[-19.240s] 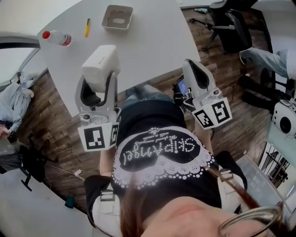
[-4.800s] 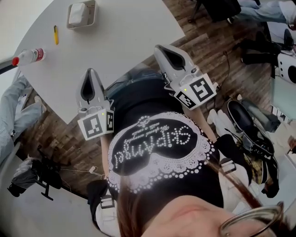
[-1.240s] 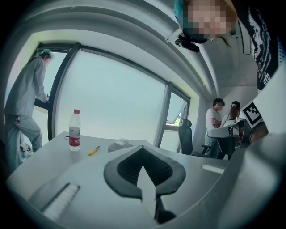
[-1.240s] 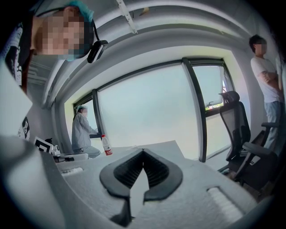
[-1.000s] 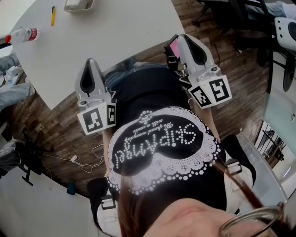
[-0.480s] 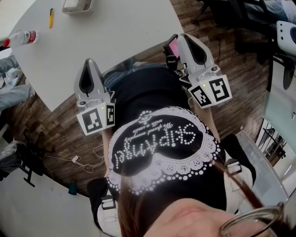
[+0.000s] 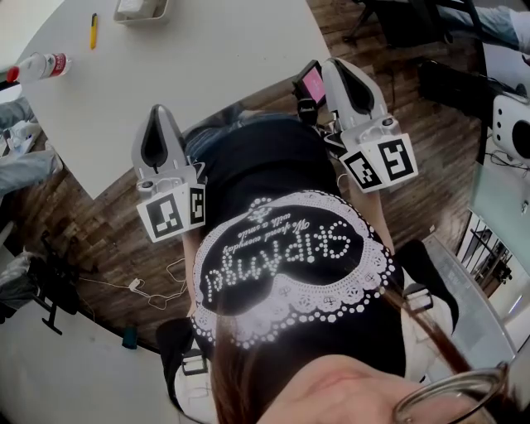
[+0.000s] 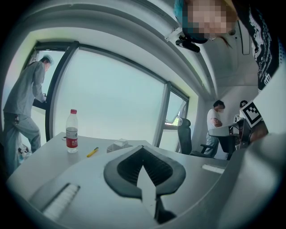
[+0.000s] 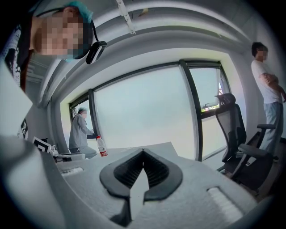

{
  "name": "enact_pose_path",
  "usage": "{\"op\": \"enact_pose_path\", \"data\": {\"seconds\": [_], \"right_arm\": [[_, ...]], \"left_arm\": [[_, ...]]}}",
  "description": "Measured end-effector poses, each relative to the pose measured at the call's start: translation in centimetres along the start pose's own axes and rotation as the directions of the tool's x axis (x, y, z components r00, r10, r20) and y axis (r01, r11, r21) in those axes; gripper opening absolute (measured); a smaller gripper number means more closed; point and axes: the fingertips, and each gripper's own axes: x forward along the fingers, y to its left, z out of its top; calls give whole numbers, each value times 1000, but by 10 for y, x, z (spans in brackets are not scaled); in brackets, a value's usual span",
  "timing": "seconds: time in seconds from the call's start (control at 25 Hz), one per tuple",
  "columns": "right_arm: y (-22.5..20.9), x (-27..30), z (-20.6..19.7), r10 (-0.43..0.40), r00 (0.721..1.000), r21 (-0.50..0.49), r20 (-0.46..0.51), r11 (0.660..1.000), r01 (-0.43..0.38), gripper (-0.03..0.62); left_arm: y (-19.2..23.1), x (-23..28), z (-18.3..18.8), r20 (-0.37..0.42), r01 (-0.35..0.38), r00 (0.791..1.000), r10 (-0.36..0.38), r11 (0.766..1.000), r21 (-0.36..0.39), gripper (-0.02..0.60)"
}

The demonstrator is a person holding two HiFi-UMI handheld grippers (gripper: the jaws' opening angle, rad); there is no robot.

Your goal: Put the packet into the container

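While the left tool [image 8: 143, 147] & right tool [image 9: 143, 150] are being held closed w/ nothing gripped, the packet [image 8: 120, 142] is being seen lying in the container [image 7: 142, 19], well ahead of both tools, at the counter's [image 7: 207, 66] far end.

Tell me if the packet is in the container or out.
In. The white packet sits inside the grey container at the far end of the table.

A water bottle [image 7: 37, 65] and yellow pen [image 7: 93, 30] sit on the table [image 7: 215, 74].
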Motion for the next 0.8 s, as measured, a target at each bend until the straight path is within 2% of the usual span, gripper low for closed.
{"op": "enact_pose_path", "data": {"seconds": [0.8], "right_arm": [[13, 6, 0, 25, 1000, -2, -5, 1000, -25, -3]], "left_arm": [[10, -7, 3, 13, -18, 1000, 18, 1000, -6, 2]]}}
